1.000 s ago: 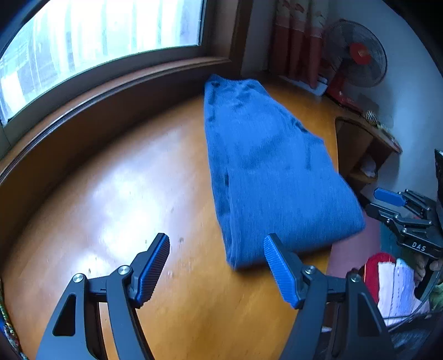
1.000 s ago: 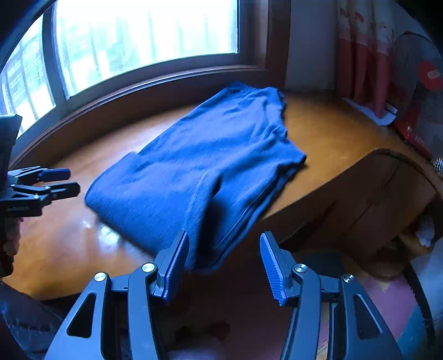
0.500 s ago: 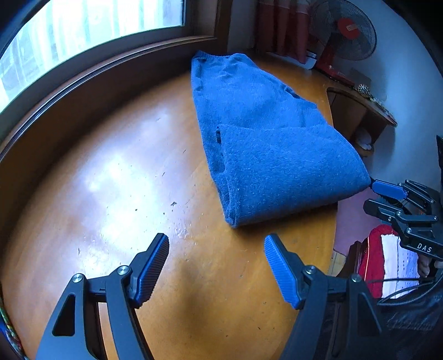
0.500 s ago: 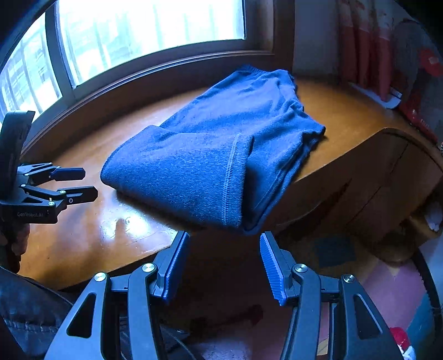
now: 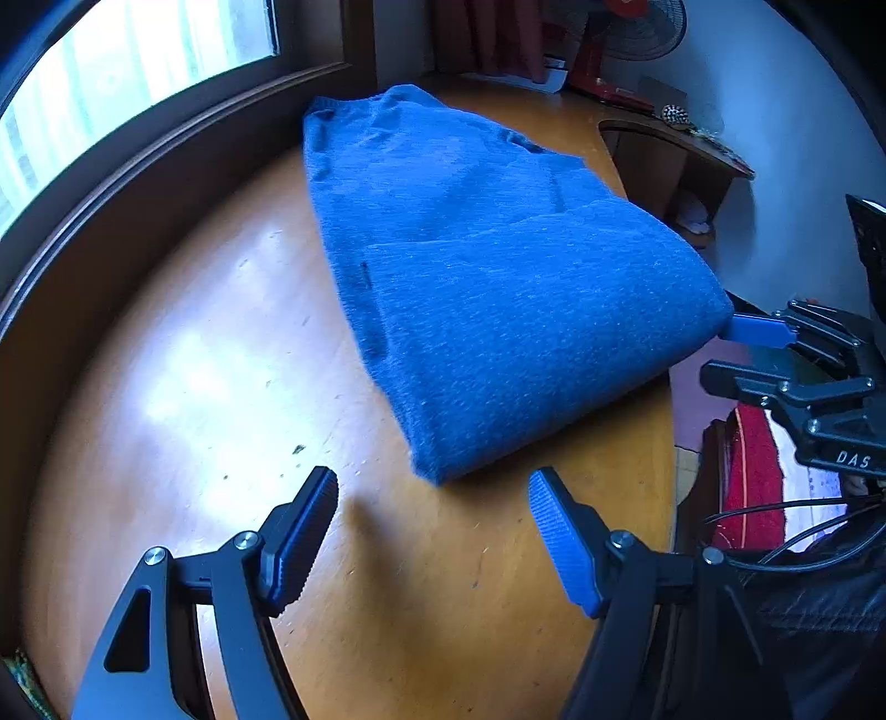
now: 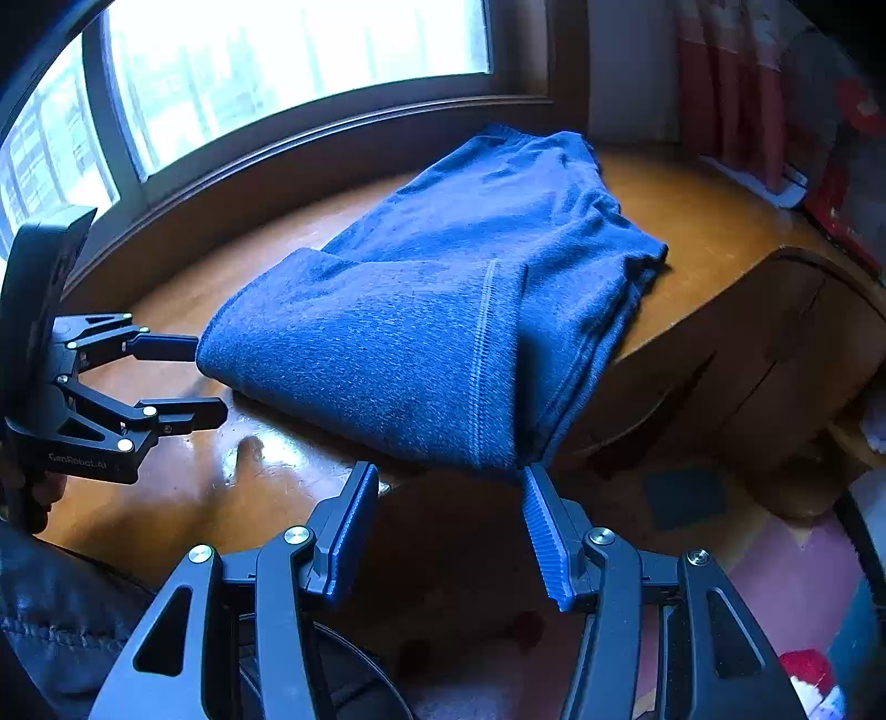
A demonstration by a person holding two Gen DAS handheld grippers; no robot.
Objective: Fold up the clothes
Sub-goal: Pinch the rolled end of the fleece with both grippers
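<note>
A blue knitted garment (image 5: 498, 310) lies on the round wooden table (image 5: 194, 387), its near end doubled back over itself. My left gripper (image 5: 432, 495) is open, just short of the garment's near left corner, with nothing between its fingers. In the right wrist view the garment (image 6: 421, 343) overhangs the table's (image 6: 692, 221) edge. My right gripper (image 6: 448, 487) is open below that hanging corner, which reaches the tip of its right finger (image 6: 540, 509). Each gripper shows in the other's view: the right gripper (image 5: 731, 357) at the fold's right end, the left gripper (image 6: 205, 379) at its left end.
A window with a dark wooden sill (image 5: 166, 149) curves behind the table. A standing fan (image 5: 626, 27) and a curtain (image 6: 731, 83) are at the back right. A wooden side shelf (image 5: 664, 160) adjoins the table. Red and white cloth (image 5: 747, 482) lies below on the right.
The garment's near end has come to rest doubled over itself. Both grippers, open throughout, have drawn closer to the folded edge's two near corners.
</note>
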